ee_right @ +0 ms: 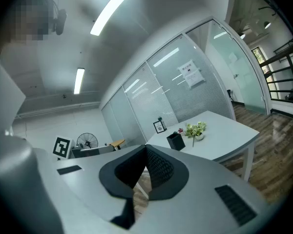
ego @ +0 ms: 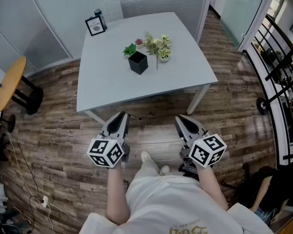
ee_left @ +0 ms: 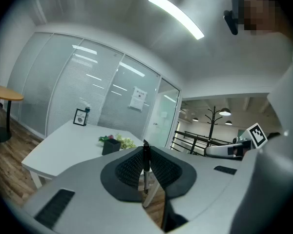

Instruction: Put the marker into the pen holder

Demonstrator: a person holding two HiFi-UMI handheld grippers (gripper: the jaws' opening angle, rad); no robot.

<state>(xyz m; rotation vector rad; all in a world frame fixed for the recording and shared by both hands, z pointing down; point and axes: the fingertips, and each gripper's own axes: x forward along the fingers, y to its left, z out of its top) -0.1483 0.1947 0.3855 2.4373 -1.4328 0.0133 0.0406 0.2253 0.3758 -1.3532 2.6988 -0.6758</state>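
The left gripper (ee_left: 145, 152) pinches the marker (ee_left: 146, 168), seemingly off-centre (right gripper (ee_right: 145, 152) closed, empty); it could pivot and miss the far pen holder (ego: 138, 62).

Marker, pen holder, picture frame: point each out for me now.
marker (ee_left: 146, 165), left gripper view, middle of its dark barrel.
pen holder (ego: 138, 66), head view, its black front wall.
picture frame (ego: 95, 26), head view, centre of its face.
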